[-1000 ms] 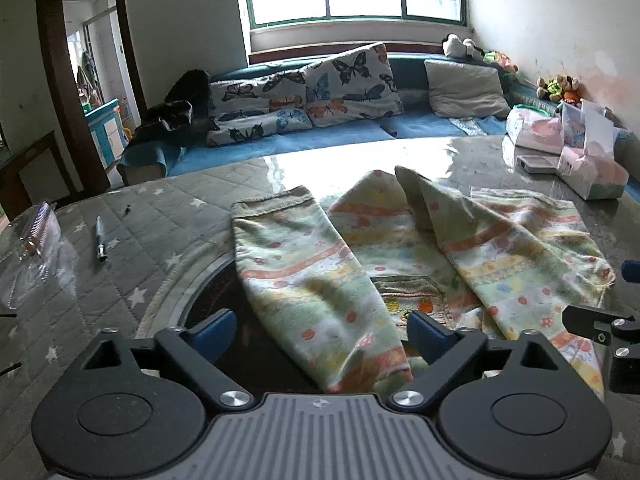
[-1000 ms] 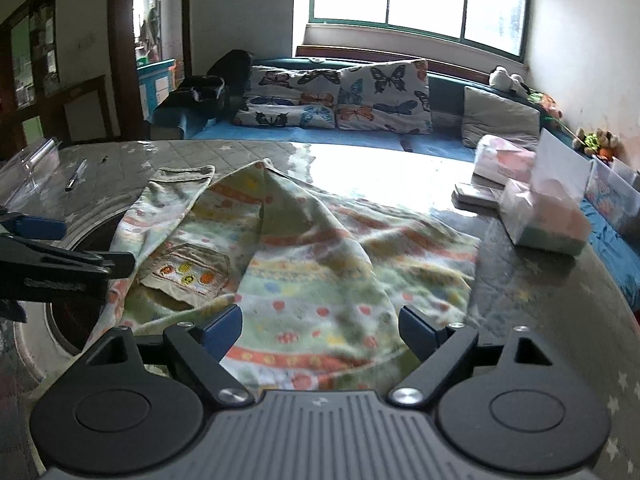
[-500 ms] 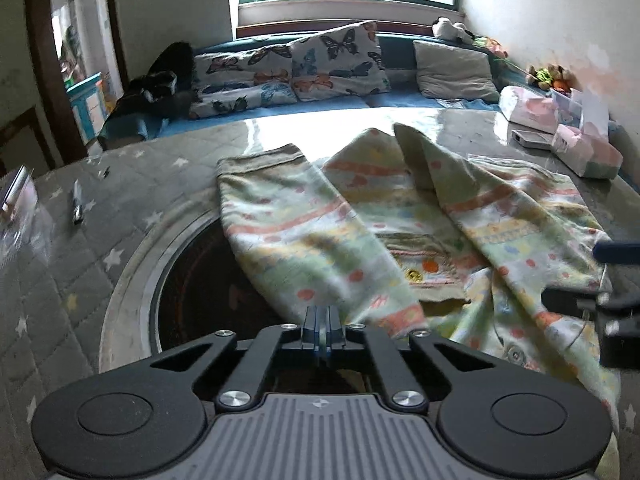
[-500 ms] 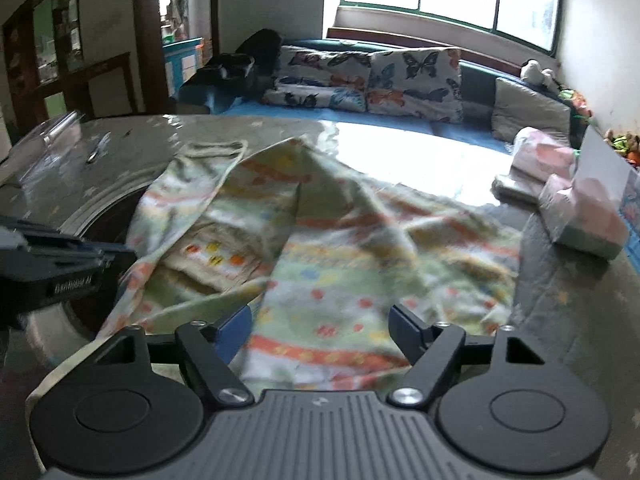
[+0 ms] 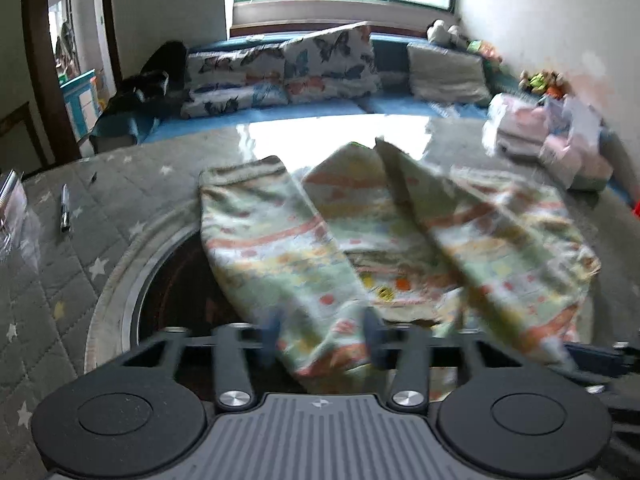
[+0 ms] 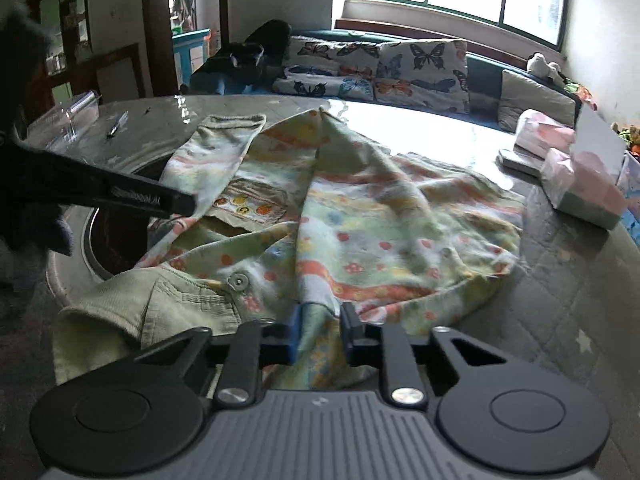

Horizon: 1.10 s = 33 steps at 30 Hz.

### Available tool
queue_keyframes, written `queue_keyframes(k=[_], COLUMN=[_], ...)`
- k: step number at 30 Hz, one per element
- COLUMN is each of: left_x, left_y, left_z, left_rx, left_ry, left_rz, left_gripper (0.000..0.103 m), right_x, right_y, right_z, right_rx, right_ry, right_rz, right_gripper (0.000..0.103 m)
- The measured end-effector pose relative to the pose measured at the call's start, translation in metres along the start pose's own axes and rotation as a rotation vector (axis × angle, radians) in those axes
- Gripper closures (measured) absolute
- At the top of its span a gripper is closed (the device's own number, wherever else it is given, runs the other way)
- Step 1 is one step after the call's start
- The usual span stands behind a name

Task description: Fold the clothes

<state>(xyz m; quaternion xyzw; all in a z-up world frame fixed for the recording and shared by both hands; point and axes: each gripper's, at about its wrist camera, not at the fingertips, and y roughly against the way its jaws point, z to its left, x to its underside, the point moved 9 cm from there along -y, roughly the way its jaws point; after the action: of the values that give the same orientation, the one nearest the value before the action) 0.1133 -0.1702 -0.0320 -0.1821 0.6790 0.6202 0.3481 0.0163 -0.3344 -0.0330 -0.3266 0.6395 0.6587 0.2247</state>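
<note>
A child's patterned garment point(image 5: 360, 236), pale green with orange stripes and dots, lies spread and rumpled on the round table point(image 5: 100, 200). My left gripper point(image 5: 324, 336) has its jaws partly apart around the near end of a sleeve point(image 5: 280, 264); the view is blurred. My right gripper point(image 6: 320, 330) has its jaws close around the garment's point(image 6: 380, 224) near hem, fabric between them. The green collar point(image 6: 132, 312) and a snap button point(image 6: 239, 280) lie left of it. The left gripper's finger point(image 6: 120, 196) crosses the right wrist view.
A pen point(image 5: 65, 208) and a clear plastic bag point(image 5: 12, 208) lie at the table's left. Tissue packs and boxes point(image 6: 580, 176) sit at the right edge. A dark round inset point(image 5: 168, 292) is under the garment. A sofa with butterfly cushions point(image 5: 328, 64) is behind.
The left jaws were wide, shut half a second ago, and now stand partly apart around the sleeve end. The right jaws closed in from wide onto the hem. The garment shifted slightly.
</note>
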Motion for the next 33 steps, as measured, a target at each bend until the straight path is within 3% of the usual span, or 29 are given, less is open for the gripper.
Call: queue_keyframes(k=[2,5,13,16,18,20,25,27,28,29,31,33], left_x=[0.004,0.01,0.014,0.006,0.002,-0.002,-0.002,0.0,0.001,0.003,0.006,0.008], left_y=[-0.002,0.004,0.031,0.035,0.033,0.028,0.01,0.004,0.002,0.0,-0.002,0.001], left_z=[0.005,0.013,0.029,0.019,0.009,-0.002,-0.022,-0.021,-0.019,-0.016,-0.01,-0.005], left_rx=[-0.002,-0.017,-0.001,0.016,0.018,0.019,0.018,-0.008,-0.014,-0.015,-0.017,-0.018], left_ry=[0.014,0.021,0.083,0.072,0.057,0.033,-0.046,-0.066,-0.069,-0.068,-0.067,-0.07], left_rz=[0.011,0.001,-0.024,-0.039,-0.04,-0.035,-0.004,0.002,0.008,0.016,0.023,0.015], left_gripper=[0.096,0.101,0.102,0.093,0.08,0.058,0.049,0.051,0.058,0.074,0.09,0.095], right_x=[0.001,0.004,0.015,0.018,0.019,0.019,0.019,0.018,0.018,0.018,0.017,0.016], right_y=[0.004,0.01,0.022,0.023,0.022,0.022,0.019,0.019,0.019,0.019,0.018,0.016], right_z=[-0.004,-0.011,-0.024,-0.024,-0.025,-0.026,-0.027,-0.027,-0.027,-0.027,-0.026,-0.024], right_rx=[0.01,0.019,0.037,0.037,0.041,0.04,0.043,0.044,0.045,0.045,0.044,0.047], right_ry=[-0.006,-0.028,-0.074,-0.077,-0.078,-0.085,-0.088,-0.086,-0.084,-0.081,-0.076,-0.064], right_rz=[-0.01,-0.018,-0.031,-0.026,-0.024,-0.025,-0.023,-0.024,-0.026,-0.027,-0.029,-0.031], right_gripper=[0.091,0.094,0.095,0.095,0.095,0.095,0.09,0.088,0.087,0.087,0.087,0.087])
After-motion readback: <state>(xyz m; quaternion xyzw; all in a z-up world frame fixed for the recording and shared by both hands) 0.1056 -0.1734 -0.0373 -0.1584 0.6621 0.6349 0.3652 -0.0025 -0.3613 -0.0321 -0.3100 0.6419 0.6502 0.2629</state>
